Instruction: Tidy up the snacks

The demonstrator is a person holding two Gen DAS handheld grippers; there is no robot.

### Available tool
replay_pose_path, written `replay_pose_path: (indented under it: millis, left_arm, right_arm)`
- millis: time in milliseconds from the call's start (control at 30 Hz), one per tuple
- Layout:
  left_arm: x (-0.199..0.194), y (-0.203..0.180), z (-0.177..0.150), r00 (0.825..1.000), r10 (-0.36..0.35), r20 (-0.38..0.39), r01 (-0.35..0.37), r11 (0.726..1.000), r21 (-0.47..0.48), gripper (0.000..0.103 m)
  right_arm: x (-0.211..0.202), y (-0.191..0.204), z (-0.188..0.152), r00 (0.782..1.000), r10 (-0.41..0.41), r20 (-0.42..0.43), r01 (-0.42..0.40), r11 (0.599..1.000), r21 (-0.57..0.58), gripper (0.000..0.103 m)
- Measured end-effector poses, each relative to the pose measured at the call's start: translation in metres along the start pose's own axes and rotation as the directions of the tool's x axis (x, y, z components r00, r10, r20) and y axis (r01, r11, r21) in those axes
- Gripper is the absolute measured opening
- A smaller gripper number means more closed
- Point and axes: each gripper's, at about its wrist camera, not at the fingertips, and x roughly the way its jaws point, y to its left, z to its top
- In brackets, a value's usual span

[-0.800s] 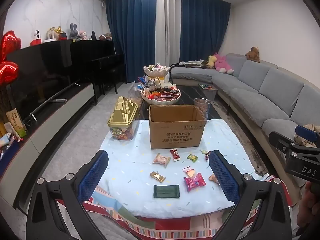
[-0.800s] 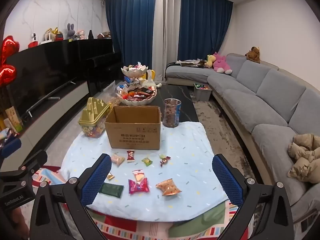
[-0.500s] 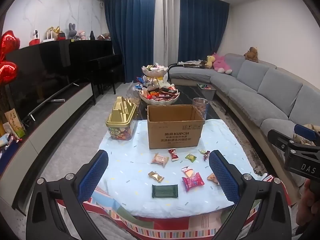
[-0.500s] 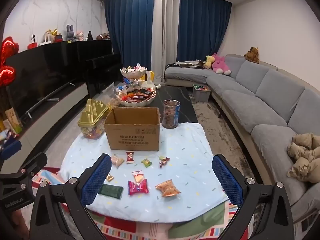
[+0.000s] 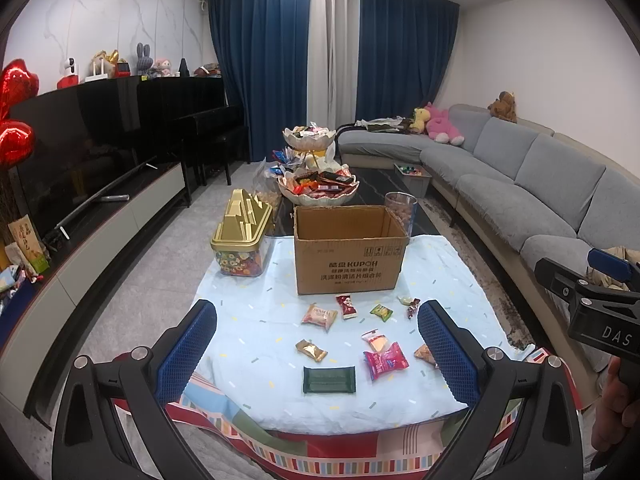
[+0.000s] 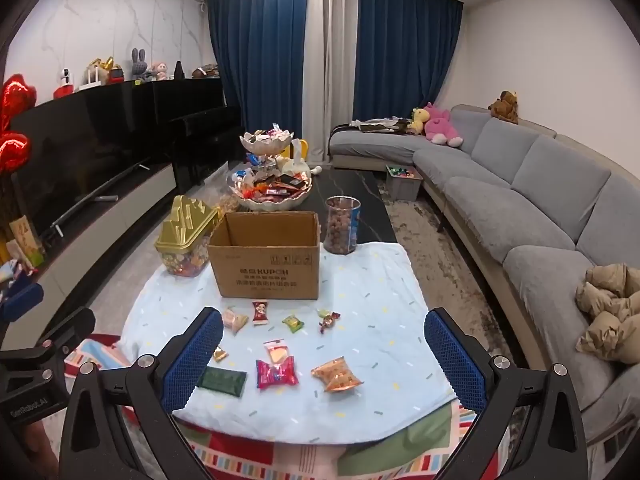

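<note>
both hand-held grippers [image 5: 318, 354] [image 6: 324, 358] spread, empty | cardboard box [image 5: 348, 248] behind scattered snacks [image 6: 276, 372] | jar [image 6: 342, 230] beside box

Open right tool [image 6: 323, 354], scattered snacks [image 6: 277, 373], cardboard box [image 6: 267, 258]

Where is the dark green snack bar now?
In the left wrist view, the dark green bar lies near the cloth's front edge, left of the pink packet.

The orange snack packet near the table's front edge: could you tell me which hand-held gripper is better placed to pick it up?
Right. The orange packet lies between the open right hand-held gripper fingers; the left hand-held gripper's finger hides it.
</note>
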Motion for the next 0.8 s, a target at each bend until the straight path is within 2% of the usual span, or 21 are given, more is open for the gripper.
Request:
replay_pose_path:
  millis: [800]
  left_arm:
    - [0.011, -0.007, -0.018, 1.000, -0.006, -0.020, 0.006, 1.000, 0.006, 0.102]
  right_arm:
    - [0.008, -0.004, -0.005, 1.000, -0.002, -0.009, 0.003, 1.000, 0.012, 0.102]
